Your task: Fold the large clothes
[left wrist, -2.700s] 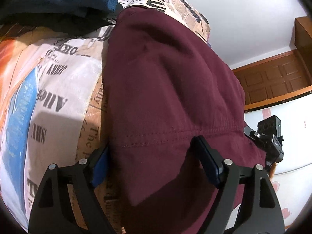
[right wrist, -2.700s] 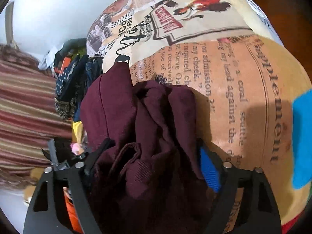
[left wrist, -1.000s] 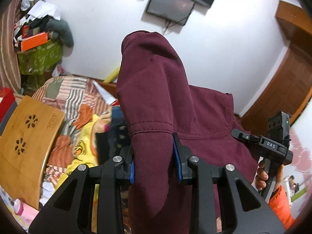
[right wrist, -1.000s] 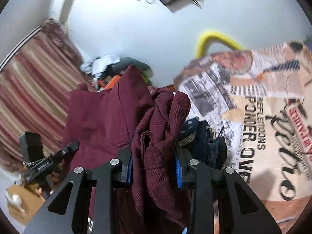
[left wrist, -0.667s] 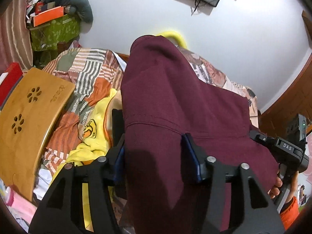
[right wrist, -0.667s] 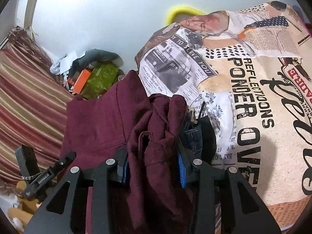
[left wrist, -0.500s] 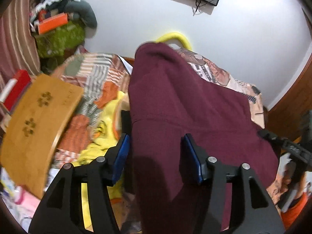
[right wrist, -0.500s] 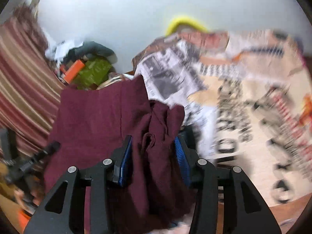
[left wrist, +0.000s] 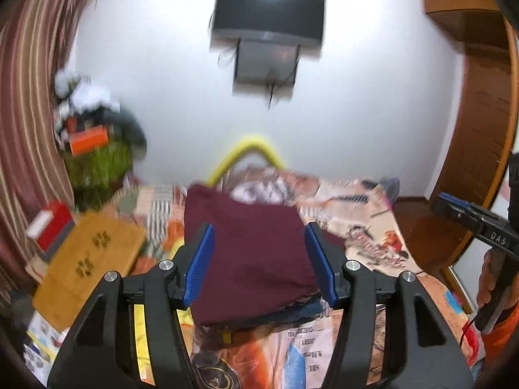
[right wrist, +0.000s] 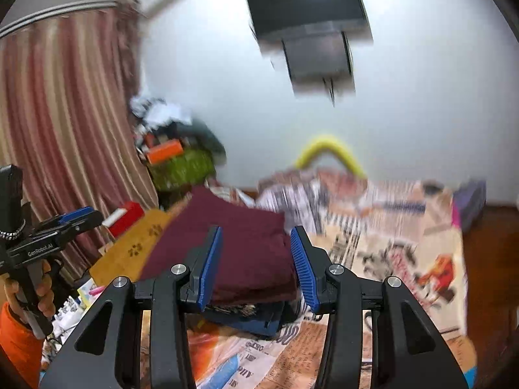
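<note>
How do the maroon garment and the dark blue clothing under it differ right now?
The maroon garment lies on top, folded flat and mostly visible; the dark blue clothing is underneath, showing only its front edge. The maroon is plain; the blue edge shows a patterned strip. Both rest on the printed bedspread, held by neither gripper.

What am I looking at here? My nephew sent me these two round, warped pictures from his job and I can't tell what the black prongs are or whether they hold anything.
No robot: a person holds a hand-operated gripper in each hand, each carrying a wide-angle camera looking along its two fingers. One picture comes from the left gripper, the other from the right gripper. The blue pads are the fingers' tips. Both grippers are open and hold nothing. Ahead, on a bed covered with a newspaper-print sheet, lies a folded maroon garment atop a darker blue piece of clothing. In the left view's edge you see the other gripper and the hand holding it. A wooden board lies beside the bed. Everything is slightly blurred.
</note>
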The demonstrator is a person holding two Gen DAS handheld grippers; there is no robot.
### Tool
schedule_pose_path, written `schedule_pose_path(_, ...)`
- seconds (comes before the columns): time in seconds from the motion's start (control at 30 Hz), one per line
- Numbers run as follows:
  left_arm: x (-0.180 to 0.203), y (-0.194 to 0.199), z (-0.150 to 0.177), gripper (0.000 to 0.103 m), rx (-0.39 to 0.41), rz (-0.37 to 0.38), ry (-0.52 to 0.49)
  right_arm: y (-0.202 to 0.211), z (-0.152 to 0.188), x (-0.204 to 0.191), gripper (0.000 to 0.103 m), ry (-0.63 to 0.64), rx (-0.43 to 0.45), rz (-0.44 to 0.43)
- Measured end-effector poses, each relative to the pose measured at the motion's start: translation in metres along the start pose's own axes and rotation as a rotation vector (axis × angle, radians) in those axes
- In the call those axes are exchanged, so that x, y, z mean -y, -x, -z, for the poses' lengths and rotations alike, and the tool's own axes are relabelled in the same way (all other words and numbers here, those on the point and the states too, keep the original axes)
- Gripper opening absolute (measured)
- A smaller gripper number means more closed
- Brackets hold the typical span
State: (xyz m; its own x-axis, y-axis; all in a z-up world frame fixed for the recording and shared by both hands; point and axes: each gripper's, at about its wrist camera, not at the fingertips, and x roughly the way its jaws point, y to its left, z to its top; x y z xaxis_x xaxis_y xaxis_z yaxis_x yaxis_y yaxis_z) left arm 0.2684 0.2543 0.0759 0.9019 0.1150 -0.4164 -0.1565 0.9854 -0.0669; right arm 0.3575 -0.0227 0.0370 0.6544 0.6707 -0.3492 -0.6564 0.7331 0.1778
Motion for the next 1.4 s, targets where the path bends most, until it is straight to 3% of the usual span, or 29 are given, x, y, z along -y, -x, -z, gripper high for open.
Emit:
schedule_pose_path(0.2,0.049,0.116,0.011,0.057,0.257,-0.048,-0.043,0.093,0.011,-0.046,0.041,0.012,0.222,-0.056)
schedule_pose_path(0.4,0.085,0.18,0.045,0.057,0.382,-0.095,-0.042,0.148,0.039,-0.078,0.045,0.071,0.335,-0.05)
schedule_pose_path(0.5,0.093,0.195,0.063,0.06,0.405,-0.11,-0.035,0.159,0.054,-0.083,0.052,0.065,0.351,-0.016)
schedule_pose_path(0.57,0.094,0.202,0.074,0.068,0.417,-0.121,-0.012,0.153,0.058,-0.081,0.059,0.066,0.348,0.021)
schedule_pose_path(0.63,0.094,0.21,0.084,0.072,0.426,-0.123,0.013,0.152,0.064,-0.082,0.078,0.068,0.339,0.062)
schedule_pose_path(0.67,0.094,0.213,0.089,0.074,0.425,-0.129,0.015,0.153,0.068,-0.081,0.083,0.062,0.339,0.078)
schedule_pose_path(0.73,0.094,0.215,0.094,0.089,0.423,-0.151,0.013,0.152,0.07,-0.079,0.09,0.052,0.327,0.094)
schedule_pose_path(0.83,0.089,0.217,0.103,0.101,0.426,-0.198,0.043,0.157,0.073,-0.08,0.1,0.039,0.311,0.1)
schedule_pose_path(1.4,0.087,0.205,0.131,0.102,0.366,-0.242,0.047,0.161,0.089,-0.089,0.103,0.092,0.294,0.125)
